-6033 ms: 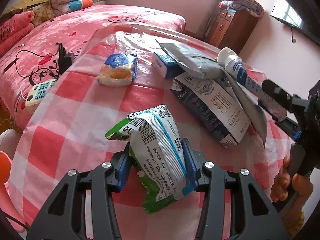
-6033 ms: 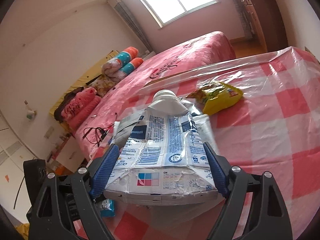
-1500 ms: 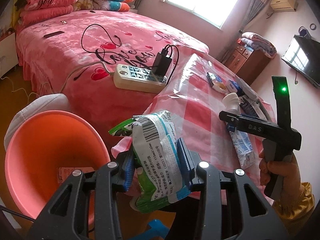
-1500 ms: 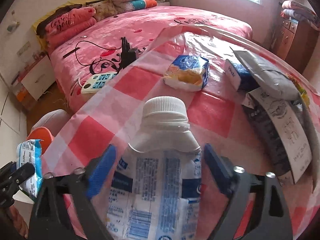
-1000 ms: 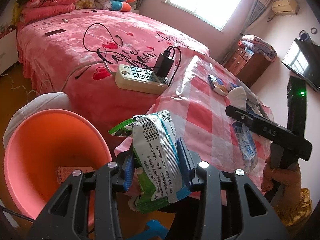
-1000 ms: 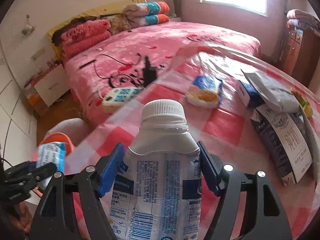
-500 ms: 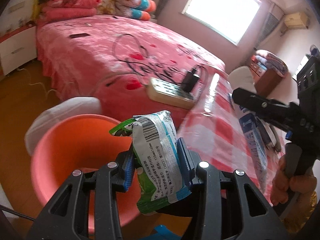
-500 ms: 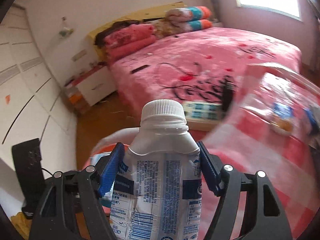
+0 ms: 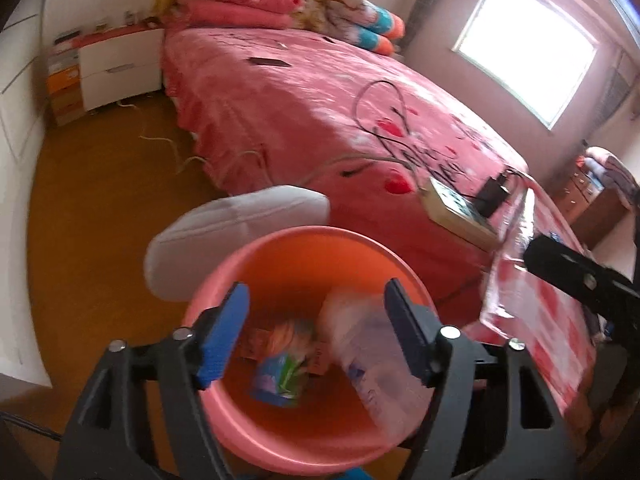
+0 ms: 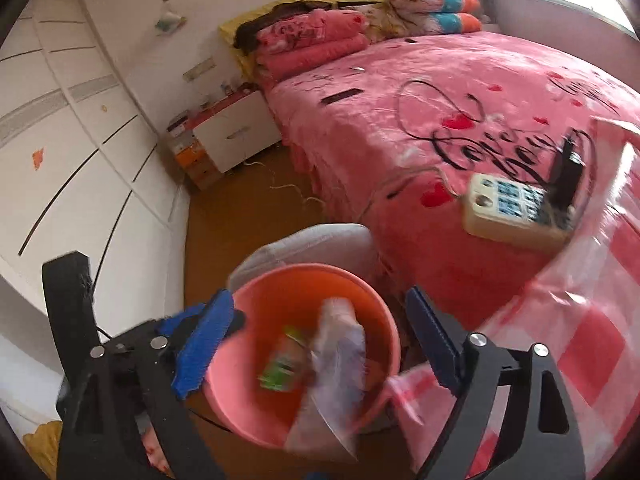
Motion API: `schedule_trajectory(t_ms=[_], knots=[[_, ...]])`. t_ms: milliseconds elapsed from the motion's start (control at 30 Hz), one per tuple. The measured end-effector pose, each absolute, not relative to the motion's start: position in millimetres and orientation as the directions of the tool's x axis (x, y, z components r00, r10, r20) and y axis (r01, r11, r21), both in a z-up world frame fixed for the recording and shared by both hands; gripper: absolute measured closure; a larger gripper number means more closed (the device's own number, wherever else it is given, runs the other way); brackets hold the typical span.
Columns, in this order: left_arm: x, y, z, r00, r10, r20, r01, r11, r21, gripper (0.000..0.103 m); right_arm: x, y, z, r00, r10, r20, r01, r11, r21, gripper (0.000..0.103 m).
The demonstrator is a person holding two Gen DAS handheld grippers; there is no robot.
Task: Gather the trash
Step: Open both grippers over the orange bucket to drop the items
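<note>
— Over the orange bin (image 9: 288,248), what are both tools doing?

— Left tool (image 9: 316,336) has its jaws spread wide with nothing between them. Right tool (image 10: 316,344) is wide apart too and grips nothing.

— Where is the trash?

— Green snack wrapper (image 9: 280,376) lies inside the bin, toward its near left. Blurred milk pouch (image 9: 372,356) sits to the wrapper's right, within the bin's mouth; whether it rests on the bottom I cannot tell.

— Around the bin?

— White cushion (image 9: 236,232) touches its far rim. Pink bed (image 9: 320,92) lies beyond, a power strip (image 10: 516,208) on its near edge. Checked table (image 10: 592,344) stands to the right.
</note>
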State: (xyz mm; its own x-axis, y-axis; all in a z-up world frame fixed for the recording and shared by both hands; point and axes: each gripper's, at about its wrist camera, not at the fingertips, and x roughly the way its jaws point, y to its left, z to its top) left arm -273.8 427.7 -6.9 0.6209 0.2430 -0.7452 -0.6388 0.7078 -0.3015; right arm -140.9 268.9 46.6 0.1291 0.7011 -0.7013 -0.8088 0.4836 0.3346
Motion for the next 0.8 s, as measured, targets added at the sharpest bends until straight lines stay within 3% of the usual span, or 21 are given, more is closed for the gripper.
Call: schedule_trajectory(t_ms=[500,800], knots=[[-251,384,17,0.666,0.216,-0.714,-0.541,0.799,-0.264,0.021,-135,165,52,0.342,0.672,-0.657,-0.767,0.603,0.218,0.012],[-233,340,38,0.706,0.176,-0.686,-0.444,0.865,-0.235,0.021,-127,112,57,0.383,0.693,-0.611,-0.737,0.628,0.251,0.011]])
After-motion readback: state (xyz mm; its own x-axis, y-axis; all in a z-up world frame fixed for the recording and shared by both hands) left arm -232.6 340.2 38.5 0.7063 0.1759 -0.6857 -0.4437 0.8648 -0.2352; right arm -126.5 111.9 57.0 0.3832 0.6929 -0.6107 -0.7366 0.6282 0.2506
